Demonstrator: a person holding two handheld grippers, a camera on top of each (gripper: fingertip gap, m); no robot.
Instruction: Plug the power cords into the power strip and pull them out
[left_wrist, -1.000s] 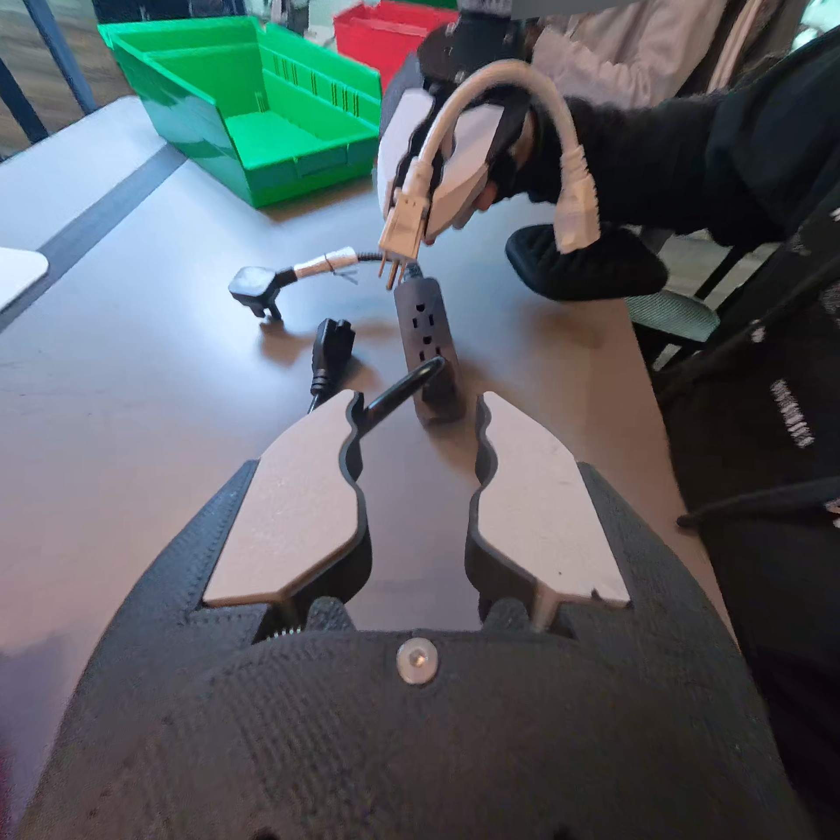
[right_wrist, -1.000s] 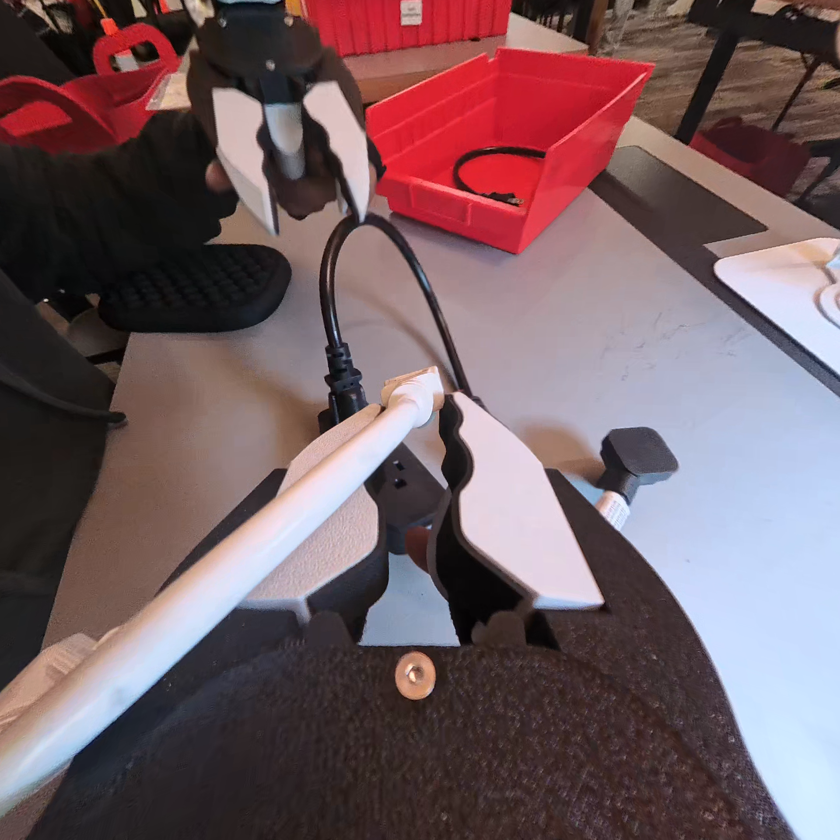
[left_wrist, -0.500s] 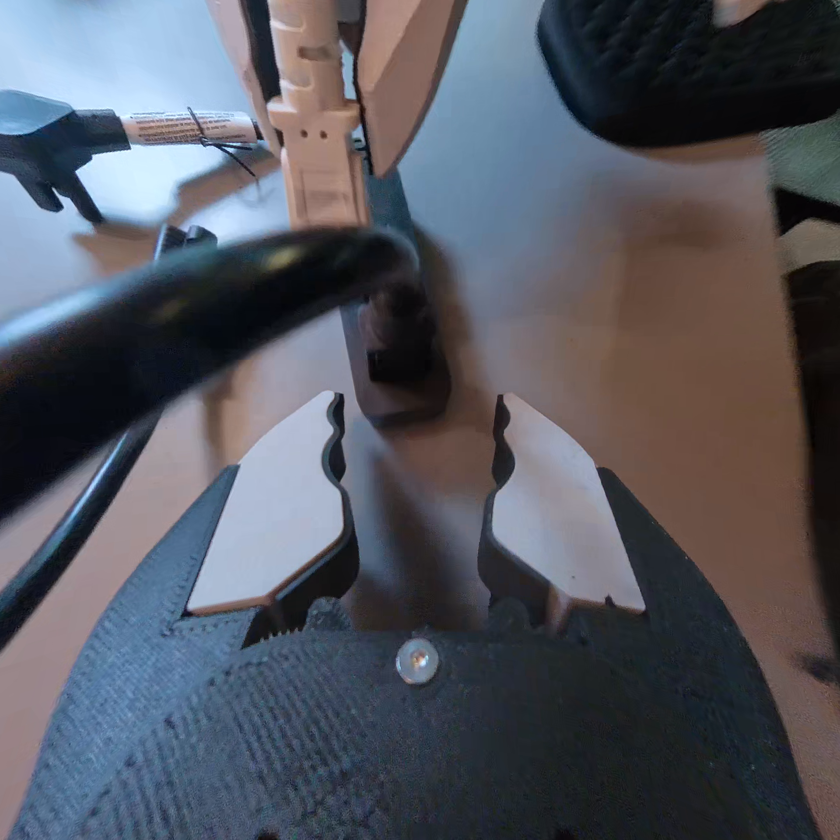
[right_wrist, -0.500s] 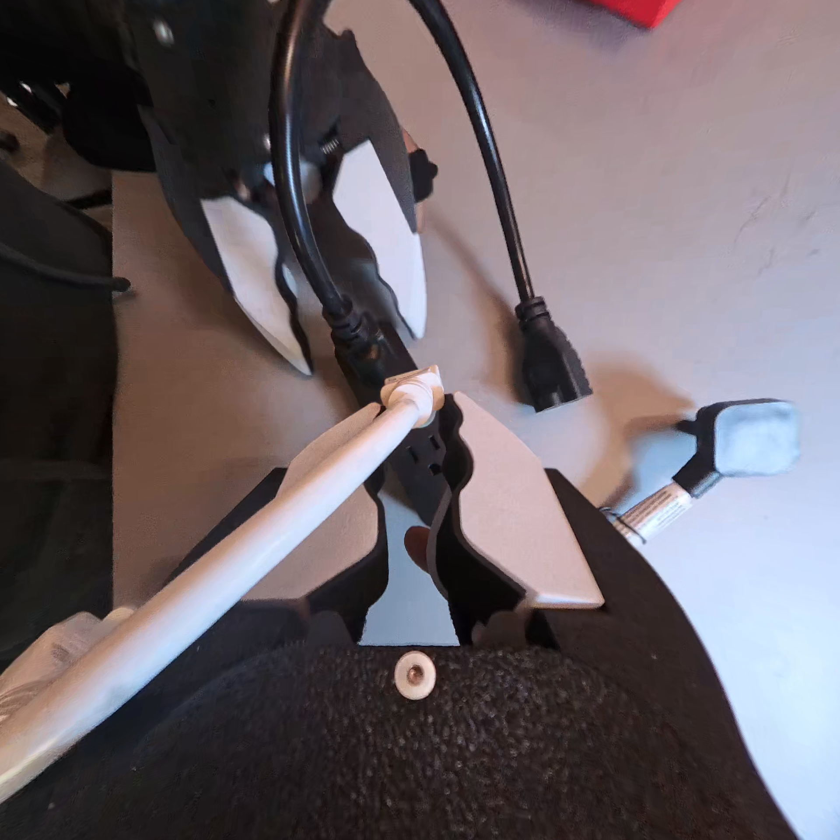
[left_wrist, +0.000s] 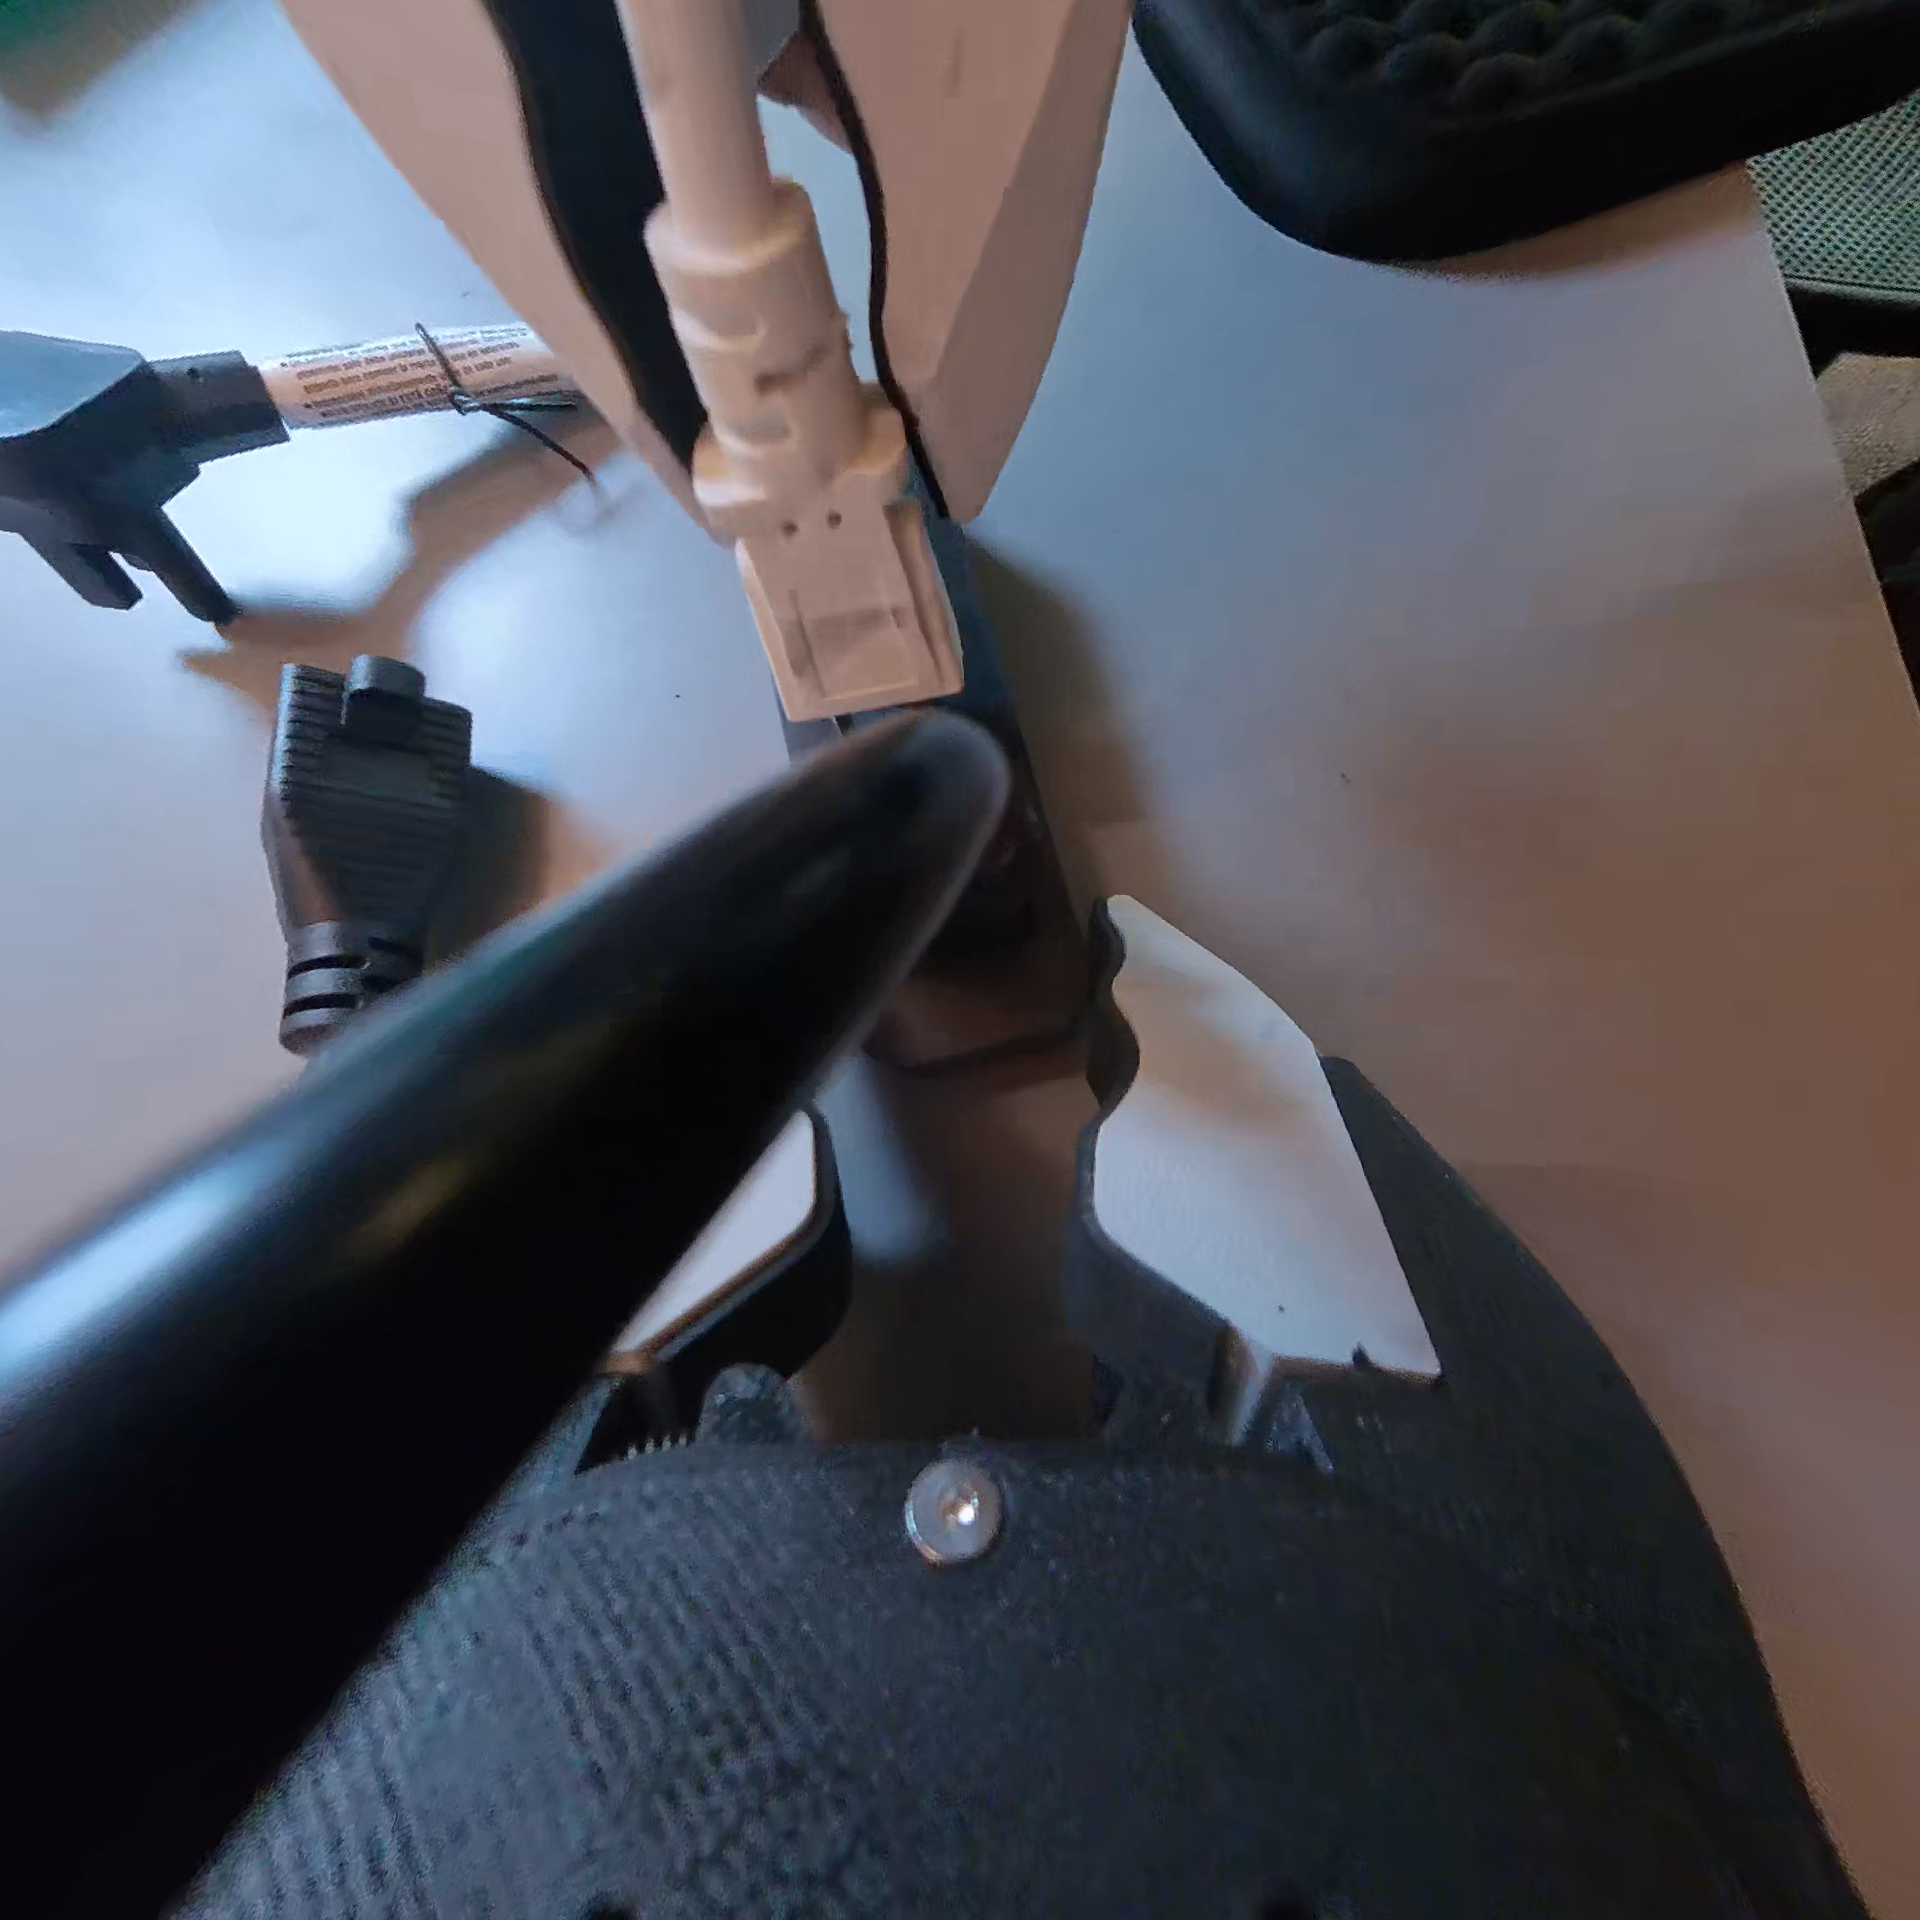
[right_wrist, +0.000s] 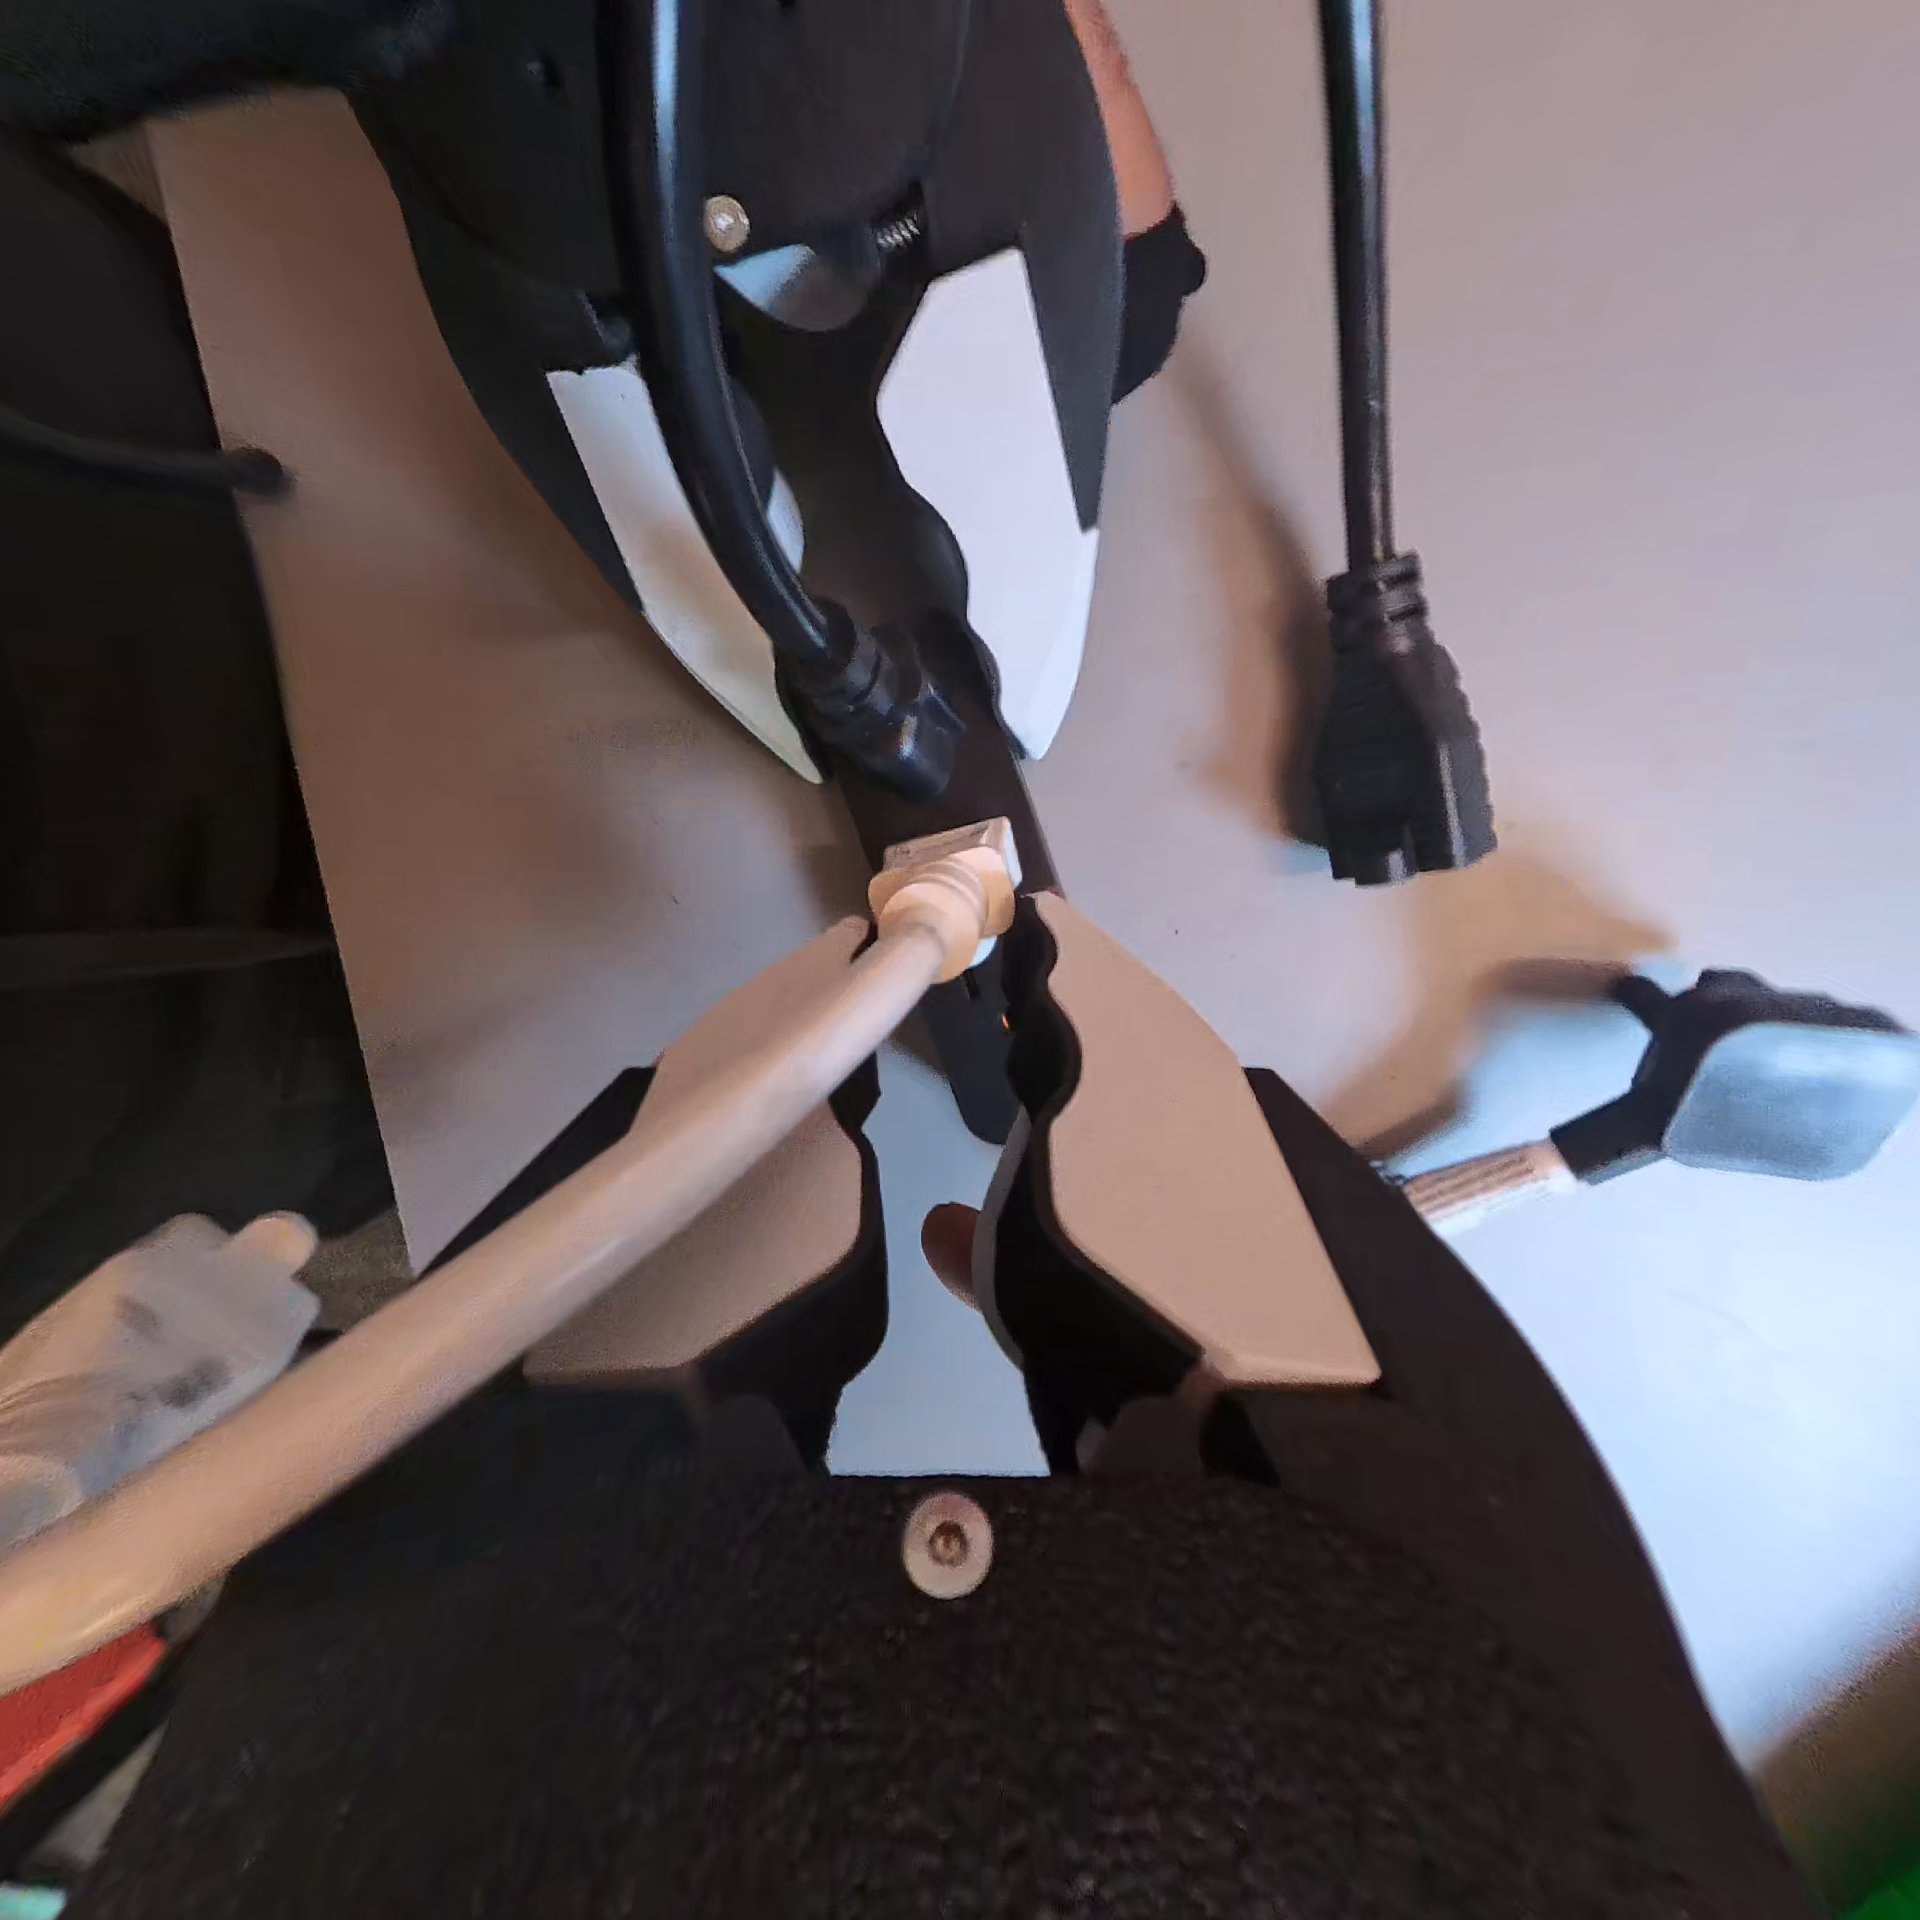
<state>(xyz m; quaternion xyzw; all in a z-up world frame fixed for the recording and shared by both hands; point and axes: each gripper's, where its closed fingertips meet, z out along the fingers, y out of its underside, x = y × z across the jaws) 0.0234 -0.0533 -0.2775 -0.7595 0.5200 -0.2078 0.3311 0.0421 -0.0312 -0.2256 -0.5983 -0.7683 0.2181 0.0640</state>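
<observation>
Here, both hand-held grippers meet nose to nose over the black power strip (right_wrist: 940, 821), which lies flat on the pale worktop (right_wrist: 1558, 416) near its edge. The right hand-held gripper (right_wrist: 940, 930) pinches the beige plug (right_wrist: 951, 883) of a beige cord (right_wrist: 582, 1174) between its pale fingers, and the plug's front end sits down against the strip's top face; how deep its prongs go cannot be told. In the left wrist view the same beige plug (left_wrist: 831, 582) stands just above the power strip (left_wrist: 1013, 769), gripped from above by the right hand-held gripper (left_wrist: 821, 447). The left hand-held gripper (left_wrist: 956, 1049) has its fingers spread to either side of the strip's near end, closed on nothing that shows; a thick black cord (left_wrist: 499, 1195) crosses close in front of its camera and hides its left finger. From the right wrist view, that left hand-held gripper (right_wrist: 914, 748) straddles a black plug (right_wrist: 883, 707) seated in the strip just beyond the beige one, without clearly clamping it. Off to the side on the worktop lie a loose black connector (right_wrist: 1392, 748) on its cord and a black angled plug (right_wrist: 1756, 1081) with a white label wrap on its cord. A black textured pad (left_wrist: 1507, 114) shows at the worktop's edge.
</observation>
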